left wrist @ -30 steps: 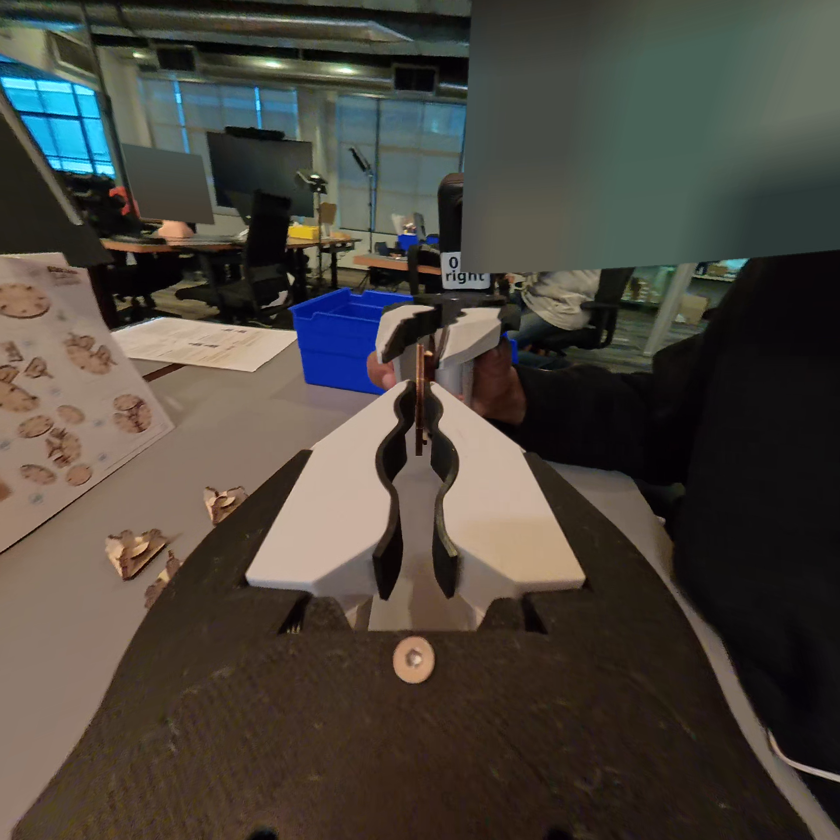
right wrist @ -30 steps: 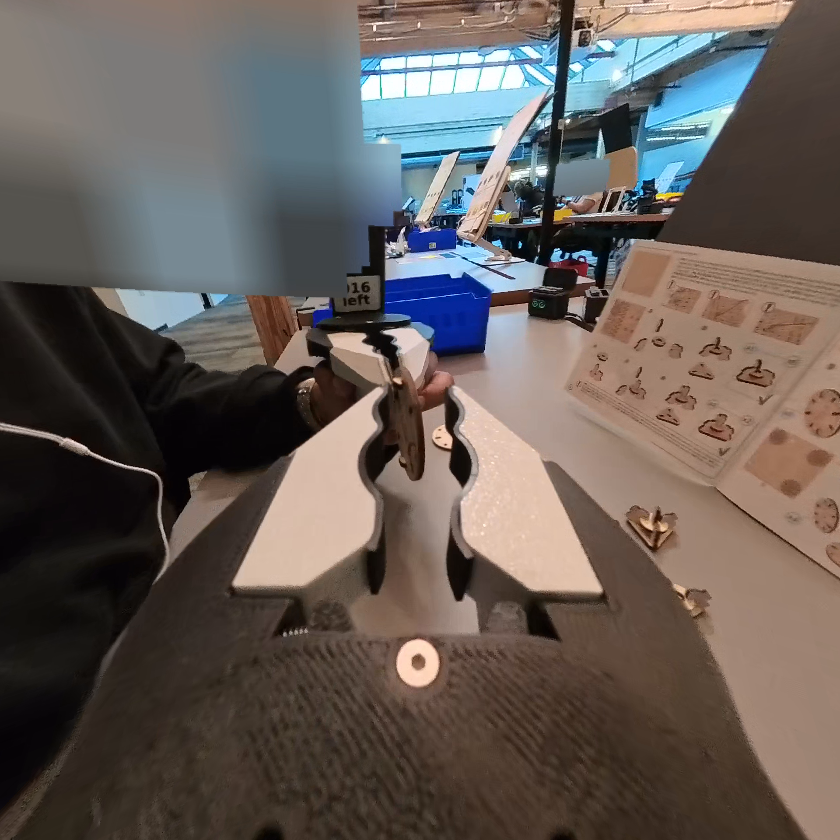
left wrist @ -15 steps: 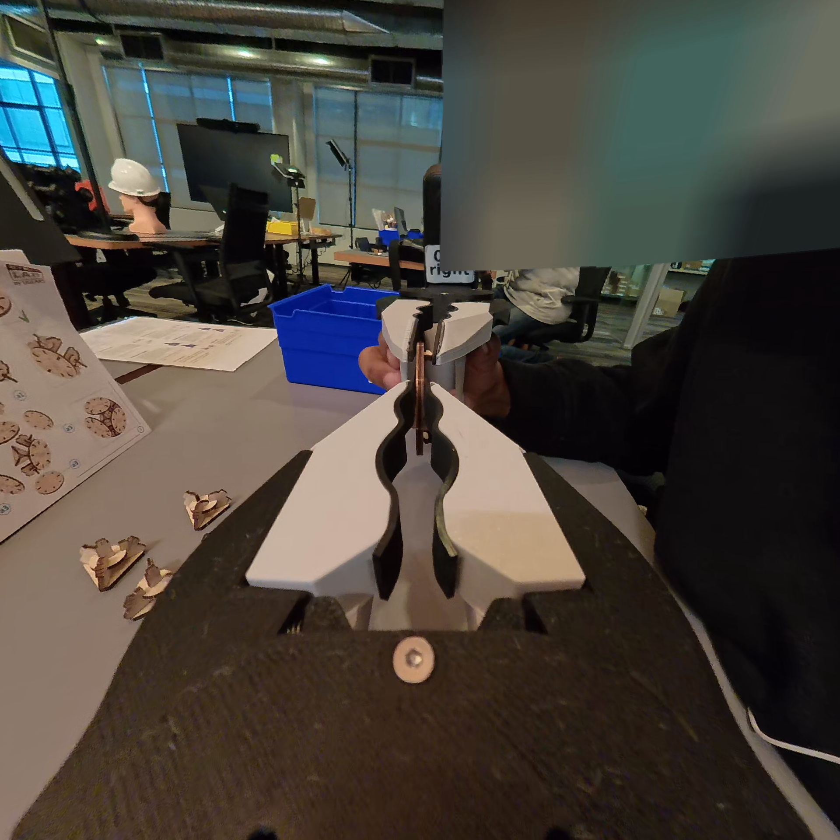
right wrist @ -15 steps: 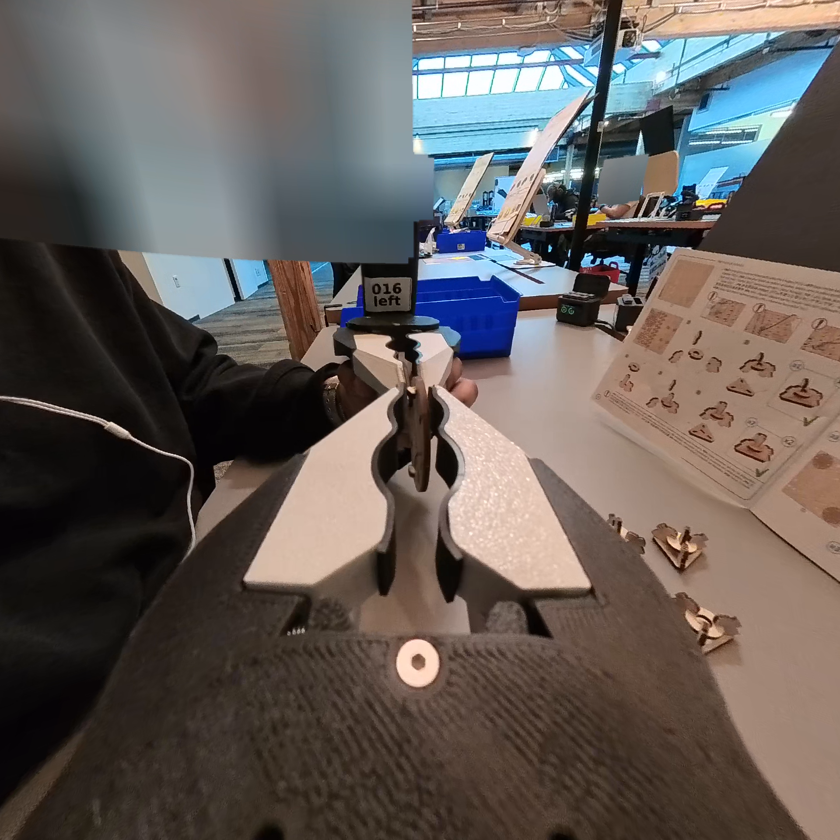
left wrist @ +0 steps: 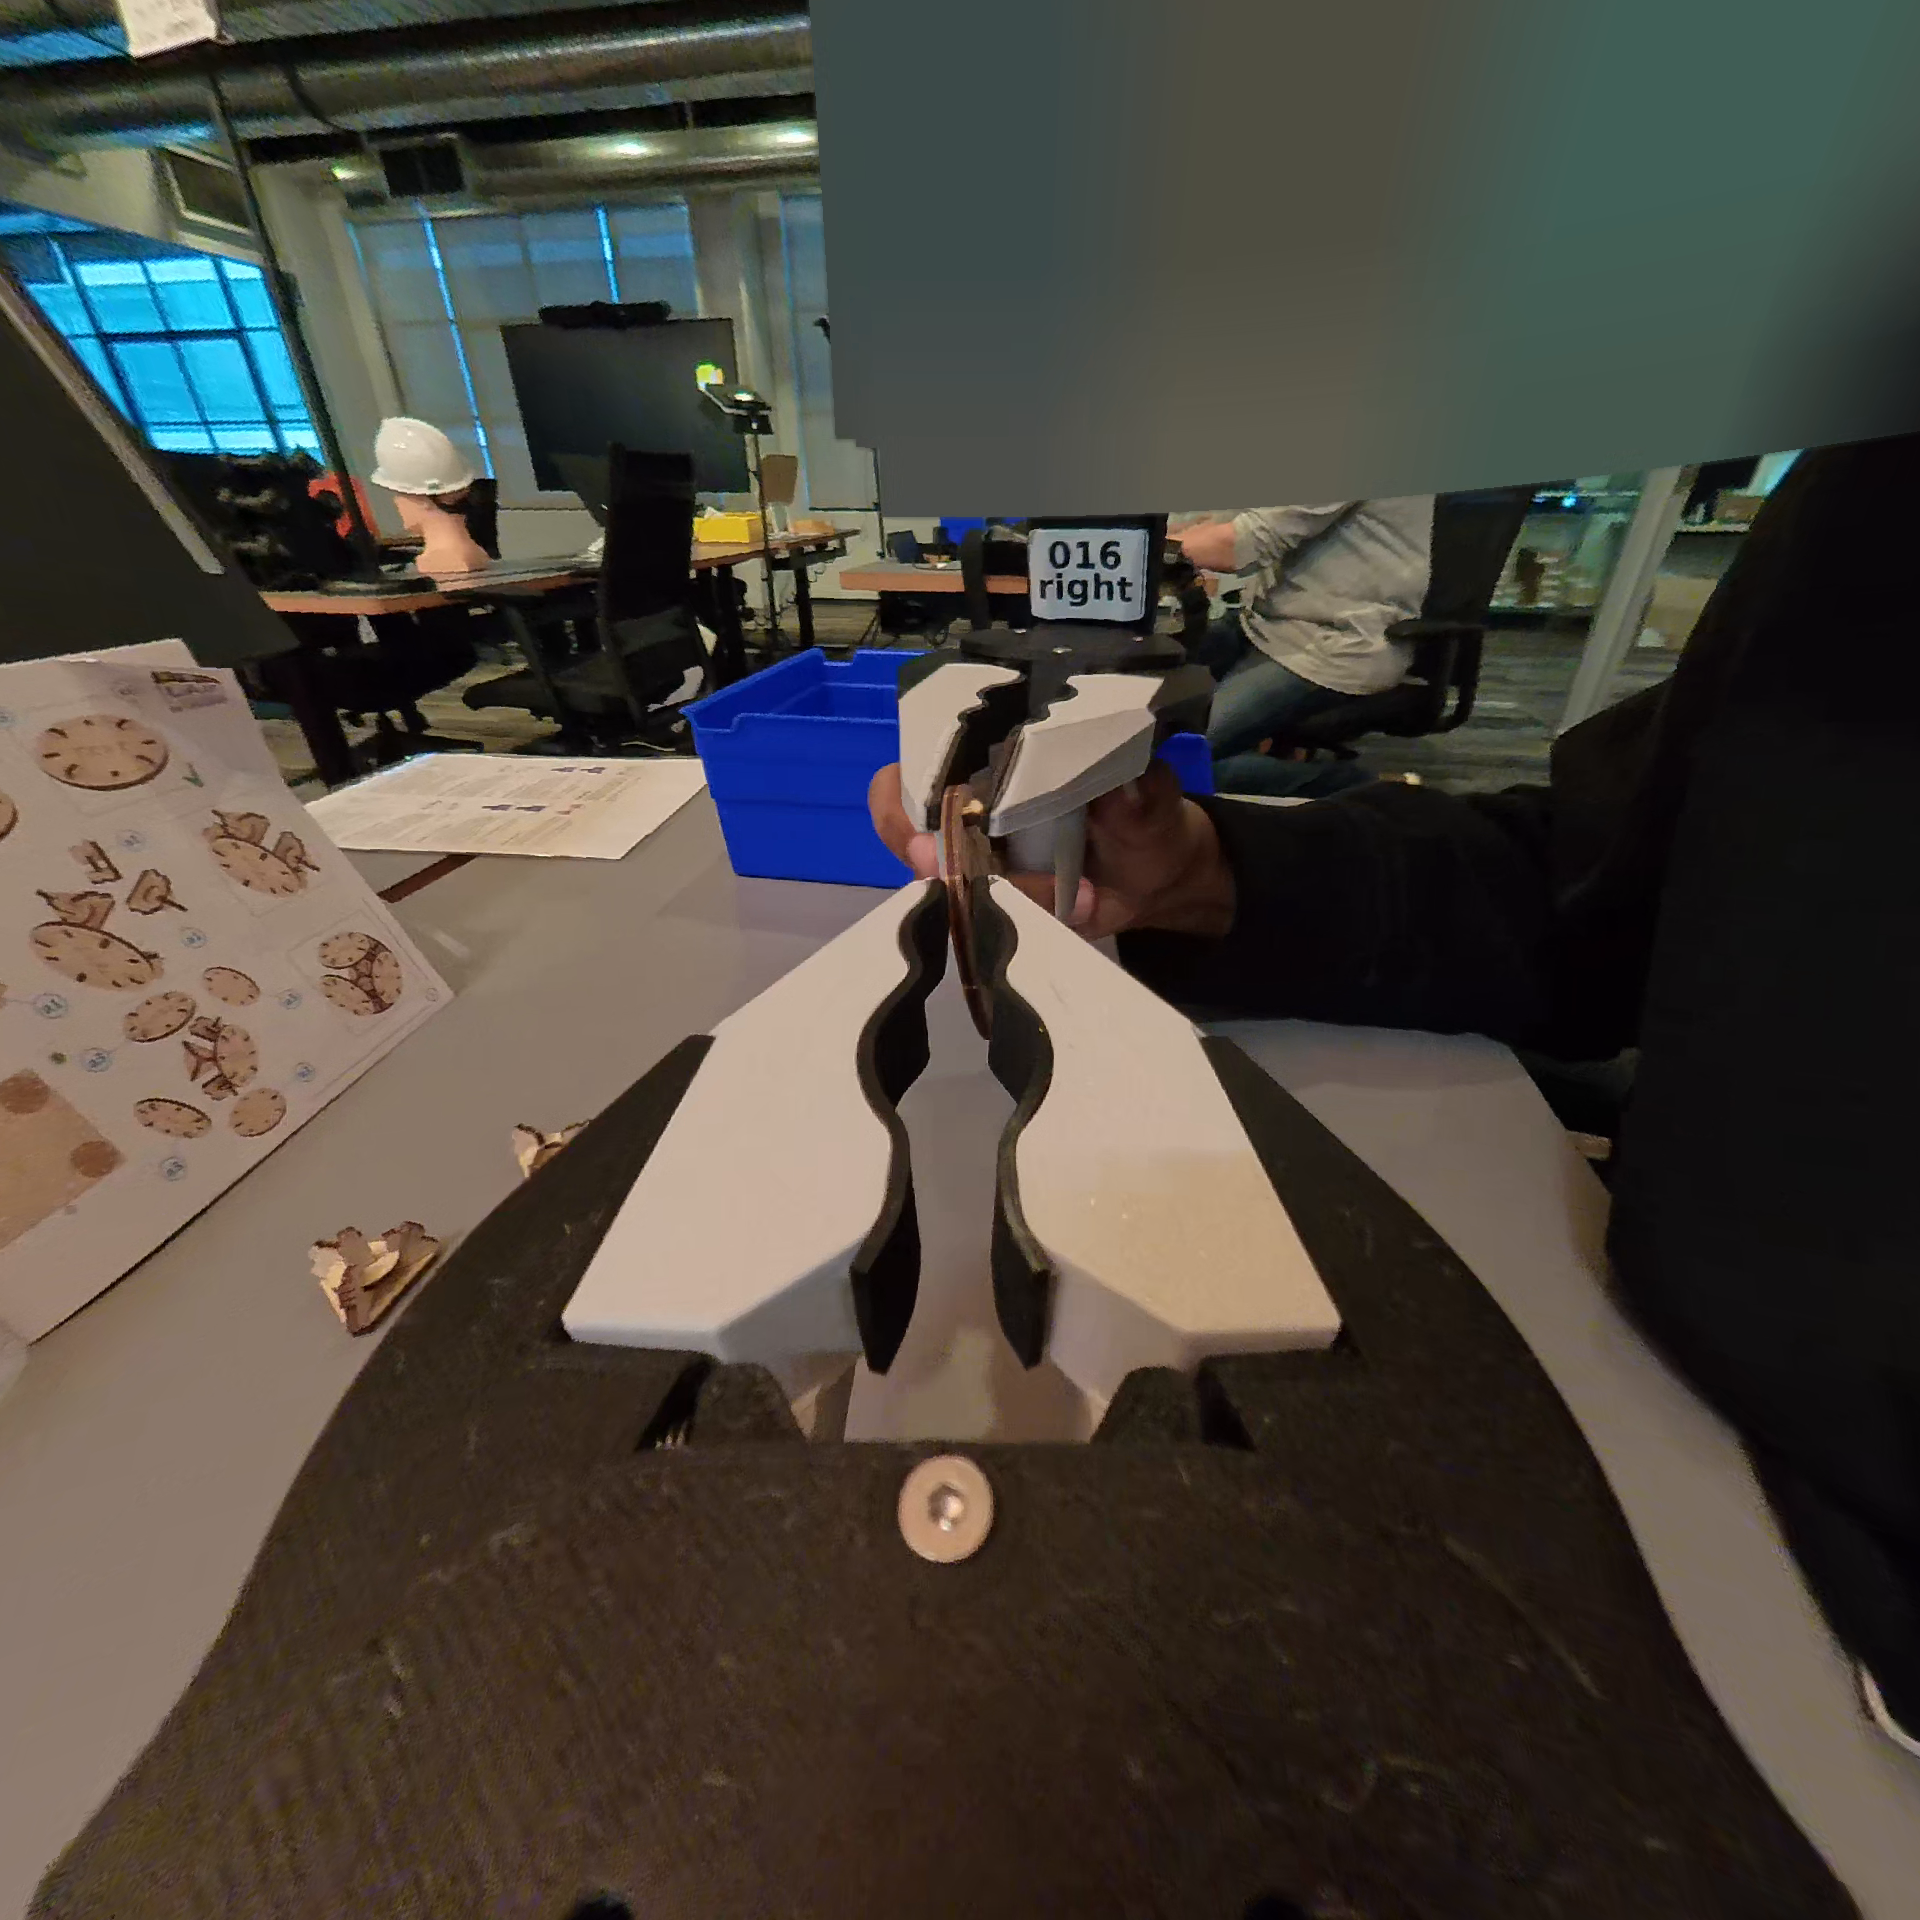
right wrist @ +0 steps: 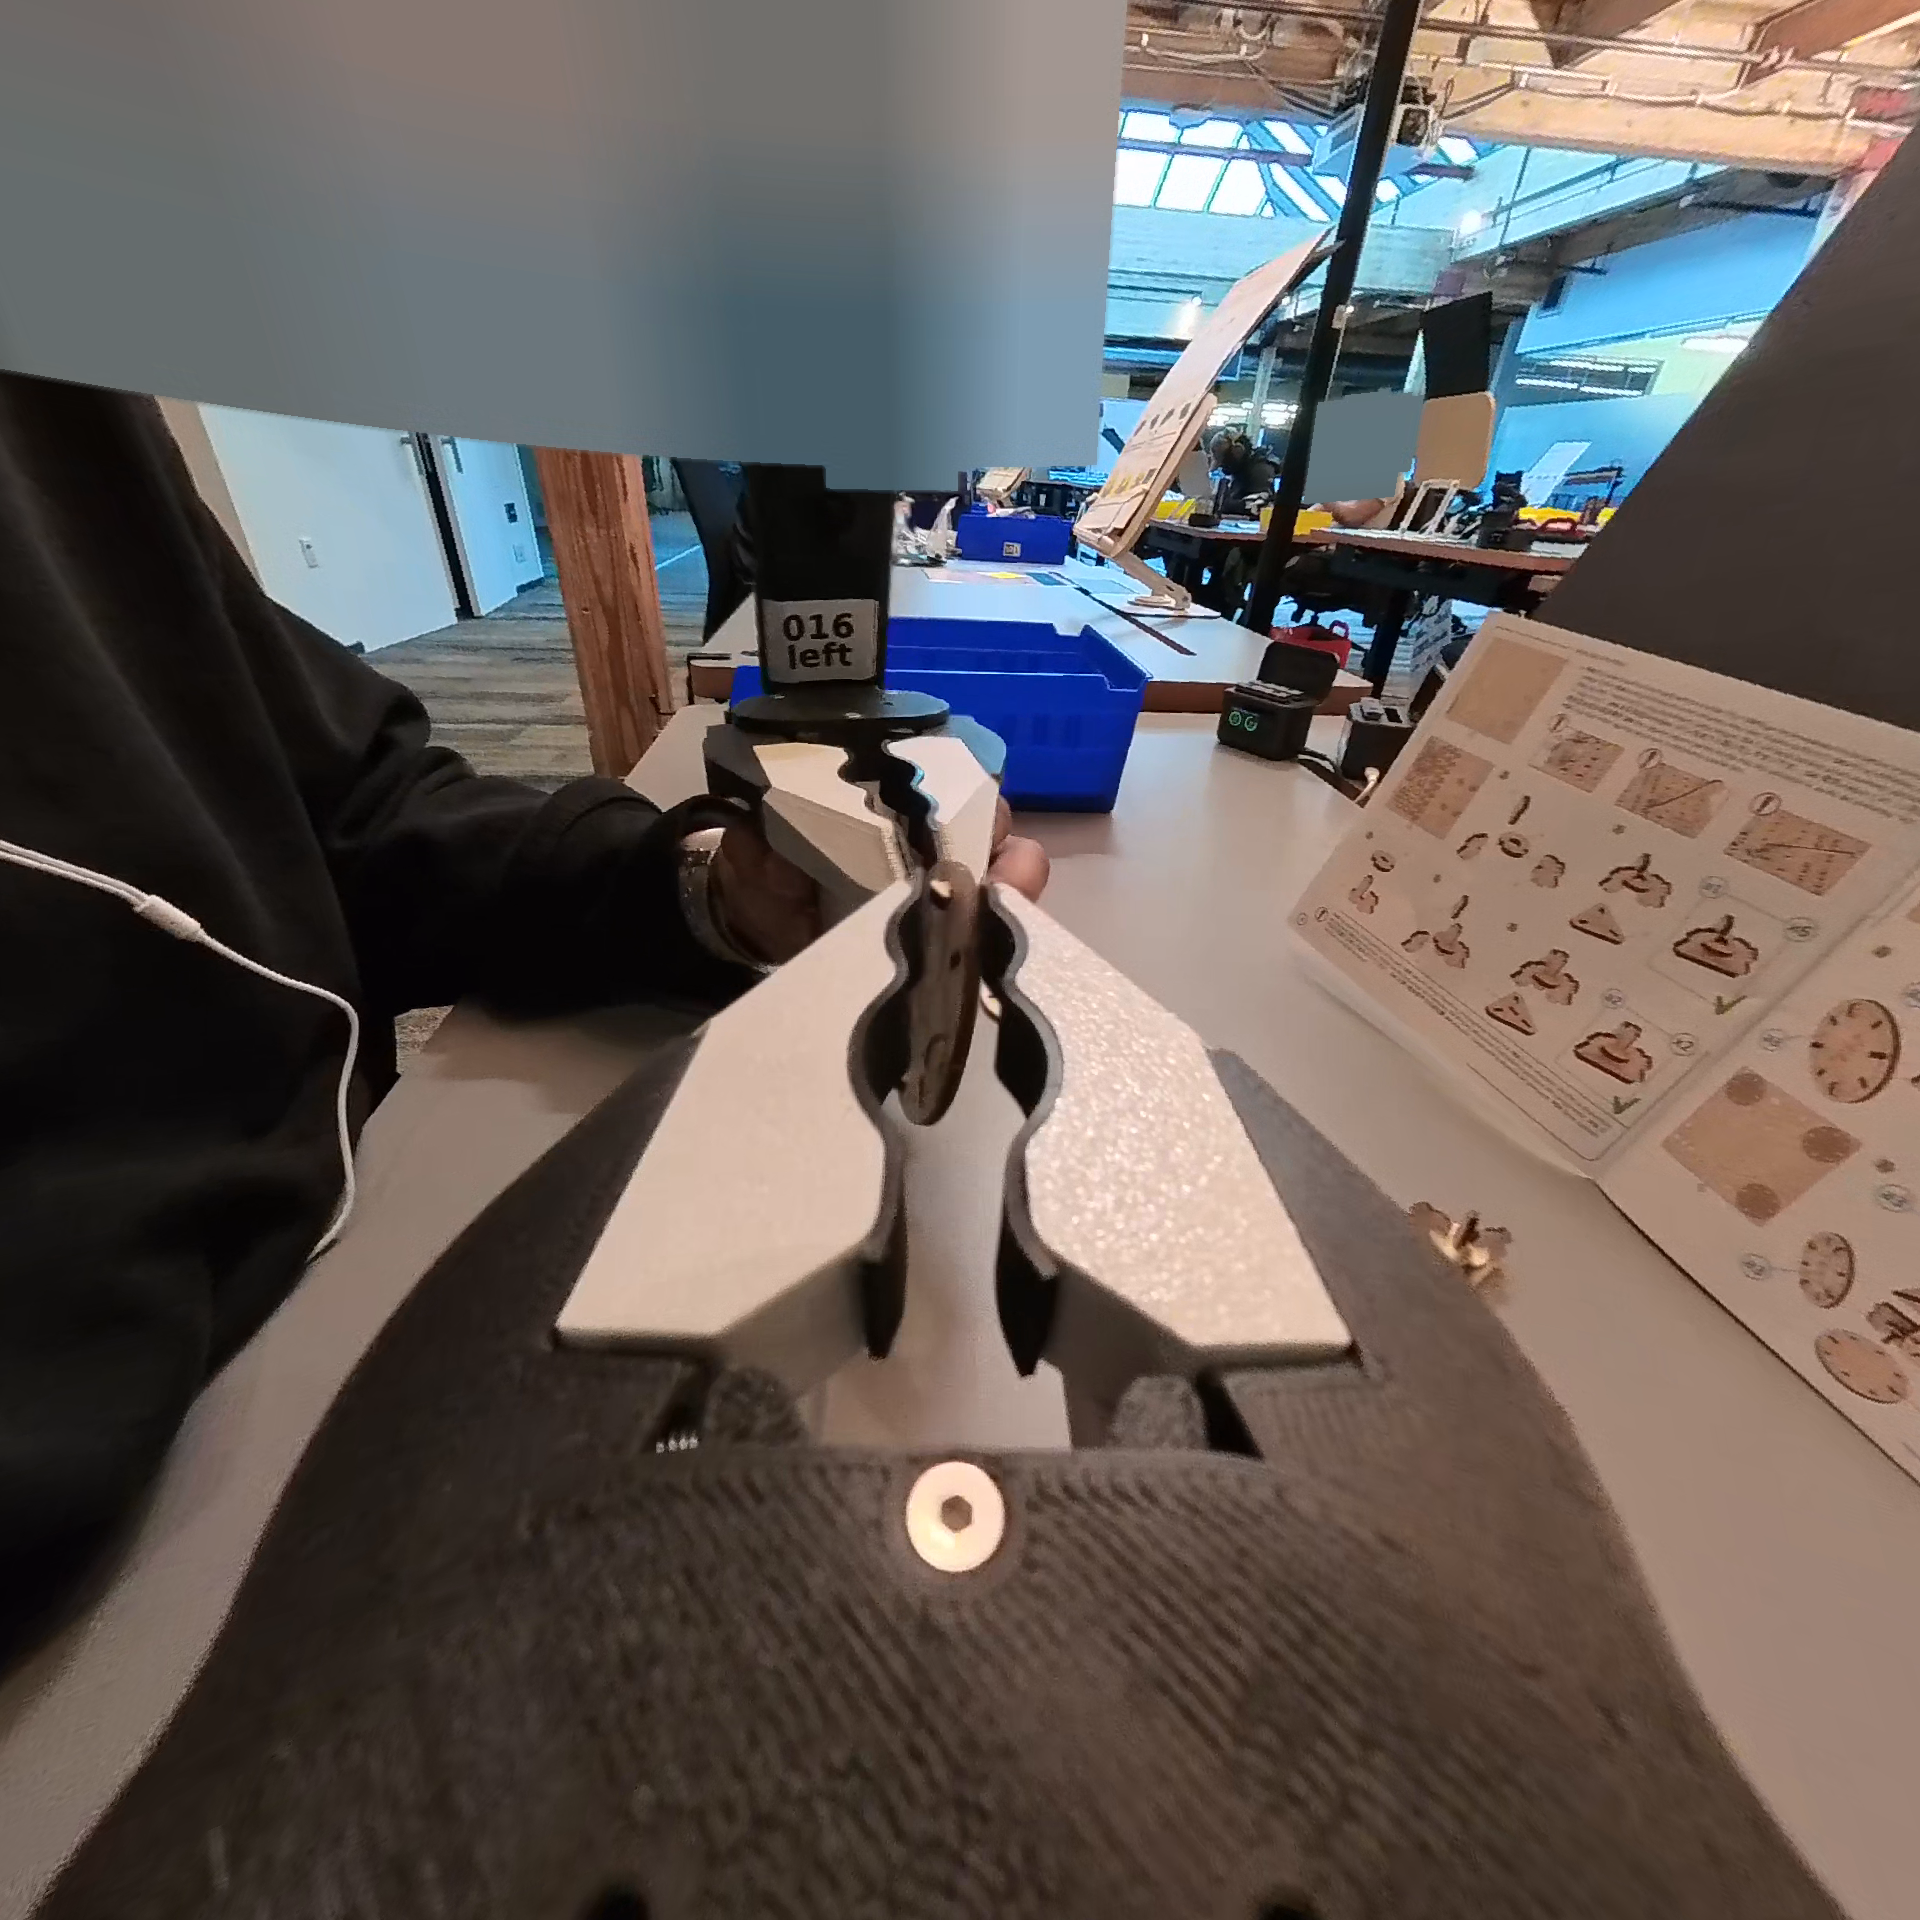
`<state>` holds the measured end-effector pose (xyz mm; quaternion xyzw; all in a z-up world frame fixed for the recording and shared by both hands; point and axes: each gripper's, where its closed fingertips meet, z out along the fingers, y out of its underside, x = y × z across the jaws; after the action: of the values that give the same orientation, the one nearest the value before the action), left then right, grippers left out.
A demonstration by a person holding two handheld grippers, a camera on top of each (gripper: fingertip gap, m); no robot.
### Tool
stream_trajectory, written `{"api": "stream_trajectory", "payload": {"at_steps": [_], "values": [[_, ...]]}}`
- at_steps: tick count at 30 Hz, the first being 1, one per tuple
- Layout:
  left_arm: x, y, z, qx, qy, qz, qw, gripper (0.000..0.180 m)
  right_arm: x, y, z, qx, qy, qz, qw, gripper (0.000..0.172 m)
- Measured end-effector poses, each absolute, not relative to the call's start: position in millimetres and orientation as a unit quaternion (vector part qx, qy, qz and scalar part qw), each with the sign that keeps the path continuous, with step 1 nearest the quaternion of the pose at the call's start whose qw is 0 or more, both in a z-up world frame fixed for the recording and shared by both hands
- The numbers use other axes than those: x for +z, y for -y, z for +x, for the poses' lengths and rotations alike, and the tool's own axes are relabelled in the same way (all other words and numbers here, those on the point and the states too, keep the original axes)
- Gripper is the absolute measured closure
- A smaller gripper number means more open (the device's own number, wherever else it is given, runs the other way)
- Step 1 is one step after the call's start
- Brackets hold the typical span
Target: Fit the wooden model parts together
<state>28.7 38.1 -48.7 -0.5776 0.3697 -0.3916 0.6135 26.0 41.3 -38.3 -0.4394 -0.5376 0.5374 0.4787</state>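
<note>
Right tool (right wrist: pixel 940 914) has closed onto the wooden disc (right wrist: pixel 940 1023) that the left tool (left wrist: pixel 961 894) still clamps edge-on.

Brown wooden disc (right wrist: pixel 940 1013); blue bin (left wrist: pixel 800 774); grey table (left wrist: pixel 582 966).

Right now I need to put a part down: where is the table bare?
Bare grey table lies between the booklet, the paper sheet and the blue bin. Also bare between bin and booklet in the right view. Crowded: wooden bits beside the booklet's near edge.
</note>
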Motion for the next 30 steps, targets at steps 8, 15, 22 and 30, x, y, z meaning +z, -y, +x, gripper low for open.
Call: {"api": "stream_trajectory", "payload": {"at_steps": [8,15,22,30], "values": [[-57,-38,32,-0.336,-0.394,-0.584,0.626,0.175,-43,-48,24,0.52,0.536,-0.451,0.489,0.162],[-48,-42,27,-0.384,-0.349,-0.58,0.628,0.18,-38,-43,24,0.544,0.522,-0.452,0.476,0.163],[-51,-46,23,-0.369,-0.35,-0.582,0.635,0.18,-36,-50,28,0.578,0.492,-0.46,0.461,0.155],[-45,-37,24,-0.418,-0.349,-0.562,0.623,0.18,-38,-41,27,0.565,0.518,-0.445,0.464,0.169]]}}
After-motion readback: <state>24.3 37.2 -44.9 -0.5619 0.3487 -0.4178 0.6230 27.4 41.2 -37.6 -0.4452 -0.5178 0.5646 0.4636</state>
